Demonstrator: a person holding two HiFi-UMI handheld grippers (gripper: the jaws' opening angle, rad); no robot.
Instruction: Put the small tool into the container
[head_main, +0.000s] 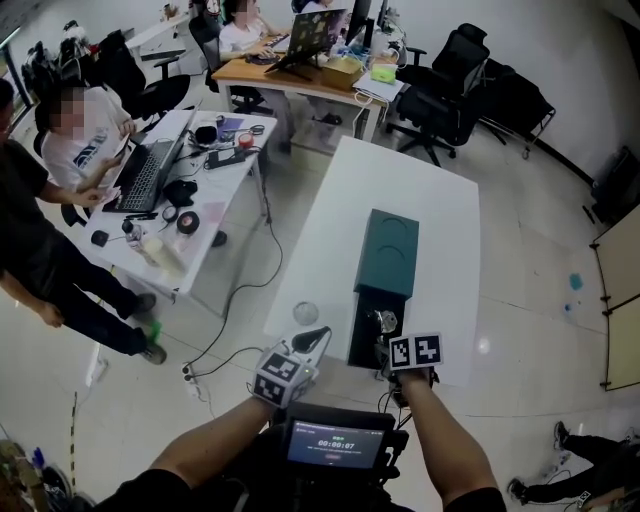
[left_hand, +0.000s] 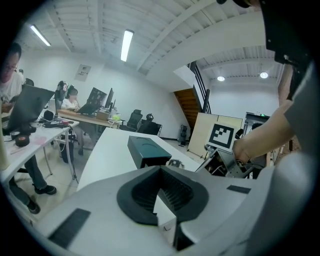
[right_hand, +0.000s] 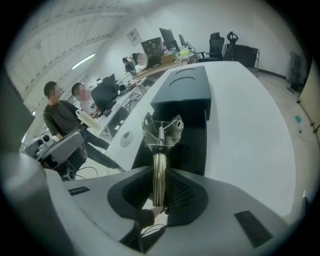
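A dark green box-shaped container lies on the white table, with its black open end facing me. My right gripper is shut on the thin handle of a small shiny metal tool, whose winged head sticks out over the open end. In the left gripper view the same tool hangs just in front of the container. My left gripper hovers by the table's near left corner, its jaws together with nothing between them.
A small clear round disc lies on the table near the left gripper. Left of the table stands a desk with a laptop and clutter, with people beside it. Office chairs stand at the back. Cables trail across the floor.
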